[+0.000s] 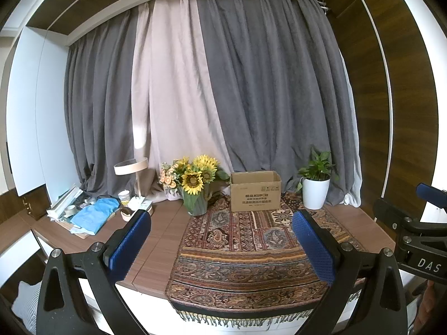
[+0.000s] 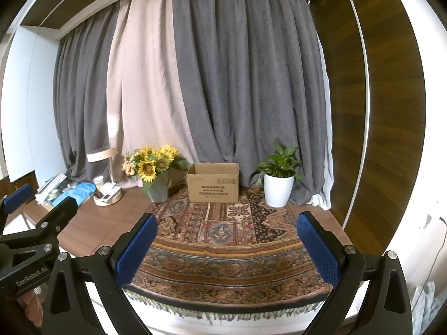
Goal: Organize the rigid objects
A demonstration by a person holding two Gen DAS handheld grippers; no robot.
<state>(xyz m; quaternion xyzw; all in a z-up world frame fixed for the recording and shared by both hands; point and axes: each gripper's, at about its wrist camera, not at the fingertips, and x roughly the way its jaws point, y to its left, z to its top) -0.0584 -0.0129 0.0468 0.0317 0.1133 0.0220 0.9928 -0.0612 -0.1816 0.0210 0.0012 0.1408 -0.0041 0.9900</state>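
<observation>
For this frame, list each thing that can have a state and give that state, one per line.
left gripper: open, empty, above the near table edge
right gripper: open, empty, above the near table edge
cardboard box: upright, top flaps open, contents not visible
sunflower vase: upright
potted plant: upright in white pot
desk lamp: upright, whether lit cannot be told
curtains: drawn shut
patterned cloth: spread flat, fringe hanging over the near edge

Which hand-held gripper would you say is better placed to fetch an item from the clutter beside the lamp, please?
Left, probably. The left hand-held gripper is open, empty and nearer the clutter by the lamp; the right hand-held gripper, also open, faces the cardboard box.
</observation>
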